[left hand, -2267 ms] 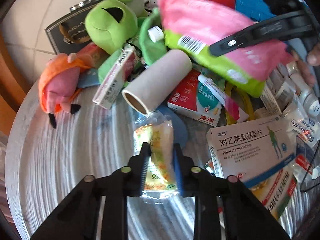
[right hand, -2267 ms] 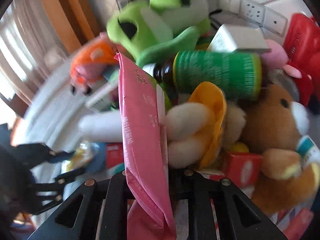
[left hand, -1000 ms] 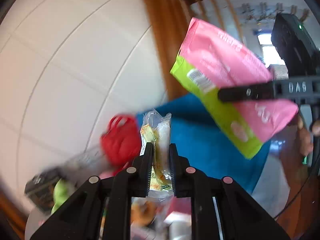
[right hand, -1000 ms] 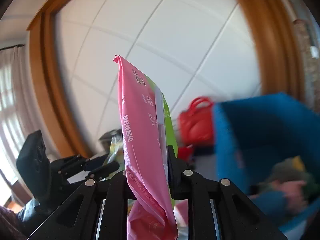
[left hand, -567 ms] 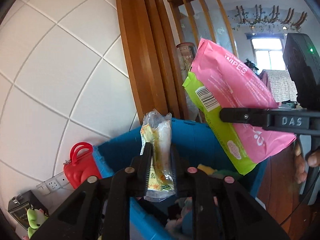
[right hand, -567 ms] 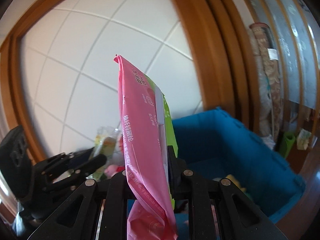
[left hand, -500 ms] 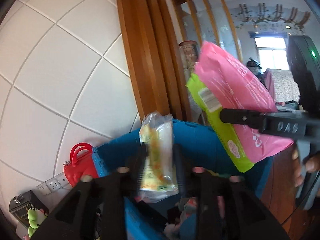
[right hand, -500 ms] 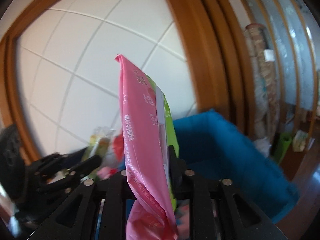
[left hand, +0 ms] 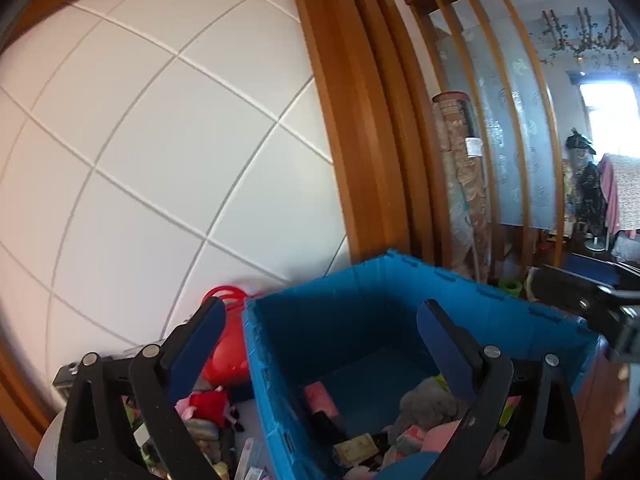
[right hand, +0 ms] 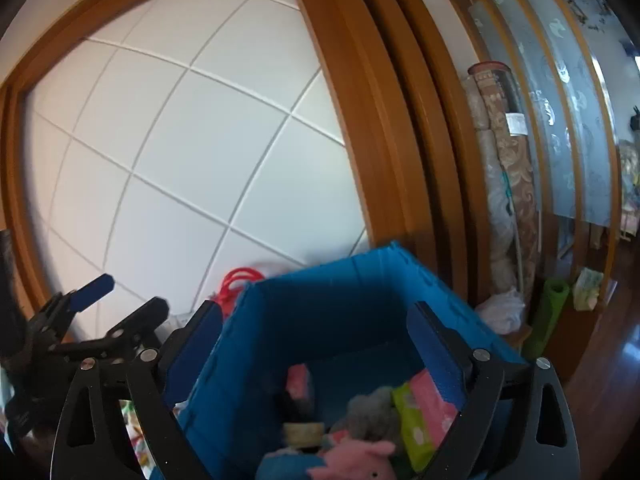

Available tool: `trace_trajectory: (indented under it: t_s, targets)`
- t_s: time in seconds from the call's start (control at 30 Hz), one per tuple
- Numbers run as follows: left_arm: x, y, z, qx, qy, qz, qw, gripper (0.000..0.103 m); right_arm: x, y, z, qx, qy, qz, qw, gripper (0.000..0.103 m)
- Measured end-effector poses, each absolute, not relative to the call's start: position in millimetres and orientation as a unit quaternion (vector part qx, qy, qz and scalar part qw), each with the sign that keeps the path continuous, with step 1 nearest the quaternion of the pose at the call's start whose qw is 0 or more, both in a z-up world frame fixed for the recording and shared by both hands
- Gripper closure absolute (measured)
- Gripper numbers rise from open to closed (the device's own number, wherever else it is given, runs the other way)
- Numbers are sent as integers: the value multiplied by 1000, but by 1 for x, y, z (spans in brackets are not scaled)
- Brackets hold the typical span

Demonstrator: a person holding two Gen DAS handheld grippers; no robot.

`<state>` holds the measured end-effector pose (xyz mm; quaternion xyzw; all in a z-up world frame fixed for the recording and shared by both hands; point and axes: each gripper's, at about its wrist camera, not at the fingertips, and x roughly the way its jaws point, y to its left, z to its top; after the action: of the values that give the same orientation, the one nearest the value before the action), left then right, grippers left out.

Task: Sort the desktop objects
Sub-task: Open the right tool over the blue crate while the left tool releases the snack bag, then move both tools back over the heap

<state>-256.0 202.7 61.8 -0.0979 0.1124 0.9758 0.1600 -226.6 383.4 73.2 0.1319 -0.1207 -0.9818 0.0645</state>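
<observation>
Left claw (left hand: 320, 344) was over the blue bin (left hand: 460, 300), jaws opening wide, nothing between them. Right claw (right hand: 316, 340) likewise hung above the same blue bin (right hand: 320, 304), jaws opening, nothing gripped.

Pink-and-green wipes pack (right hand: 424, 408) lay inside the bin, below and just inside the right claw's right finger, leaning against a grey plush (right hand: 372, 408). A pink plush (right hand: 356, 458) sat lower, under the middle of the right claw. Small yellow snack packet (left hand: 356, 446) lay on the bin's contents below the left claw, between its fingers; the grey plush (left hand: 428, 404) was near the left claw's right finger.

Red handled case (left hand: 226, 344) stood outside the bin, just behind the left claw's left finger. More toys and packets (left hand: 208, 412) were piled on the worktop (left hand: 48, 448) lower left of that claw, too cluttered to name.

In the right wrist view the left claw (right hand: 116, 300) showed far left, fingers spread.
</observation>
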Motion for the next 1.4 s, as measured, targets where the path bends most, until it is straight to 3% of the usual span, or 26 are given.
trace_trajectory:
  t_s: [0.33,0.73,0.97,1.13,1.4]
  targets:
    - [-225,186,36,-108,109,982,112,5,-198,353,35,153,-82,-983,65,1]
    - [-217,122,18,-123,86,986,65,5,-194,302,22,173,-75,-978,95,1]
    - [-223,41,-2,-143,87,986,23,5,-202,225,18,184,-56,-971,144,1]
    - [-237,-57,-26,-168,104,979,-40,5,-219,152,10,202,-43,-961,186,1]
    - [-265,-196,-64,-221,107,963,-110,5,-281,38,-40,260,-26,-936,237,1]
